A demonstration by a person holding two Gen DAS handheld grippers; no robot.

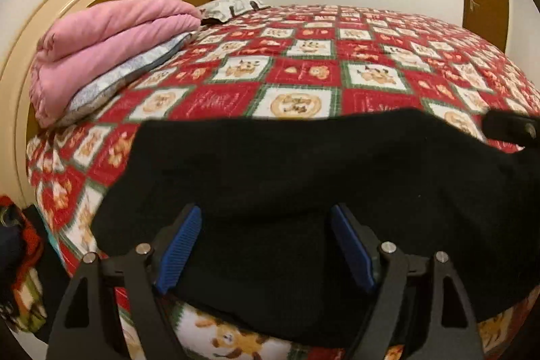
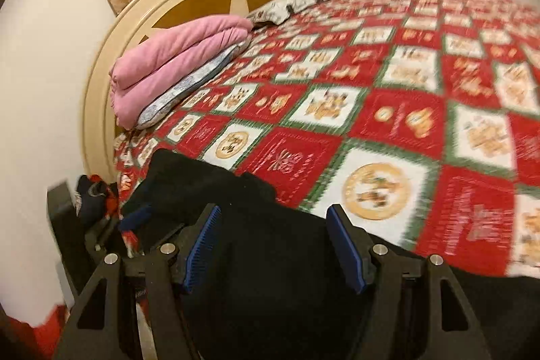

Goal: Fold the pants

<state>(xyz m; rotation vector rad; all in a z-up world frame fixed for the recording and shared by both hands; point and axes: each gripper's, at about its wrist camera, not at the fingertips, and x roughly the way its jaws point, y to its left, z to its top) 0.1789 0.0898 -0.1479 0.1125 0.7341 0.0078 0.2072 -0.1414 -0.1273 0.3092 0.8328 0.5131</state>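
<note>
Black pants [image 1: 303, 164], soft matte knit, lie folded in a broad slab at the near edge of the quilted red-and-white patchwork bedspread [image 1: 303, 70]. Left gripper [image 1: 266, 245] and right gripper [image 2: 273, 245]: ribbed blue pads spread wide above the cloth, gripping nothing. Puffy pink comforter [image 1: 108, 49] lies folded by the curved cream headboard [image 1: 20, 63].

The black pants [image 1: 303, 177] are so dark that no folds, seams or pockets can be made out, and the near part runs off the bottom of both pictures. They cover a big piece of the bed cover [image 1: 303, 56]. On the right wrist view the bed cover [image 2: 438, 90] is smeared, so its little drawings and words cannot be read. A black thing [image 1: 509, 125] pokes in from the right edge, mostly cut off. A pile of coloured cloth [image 1: 20, 258] beside the bed is half cut off and too blurry to tell.
</note>
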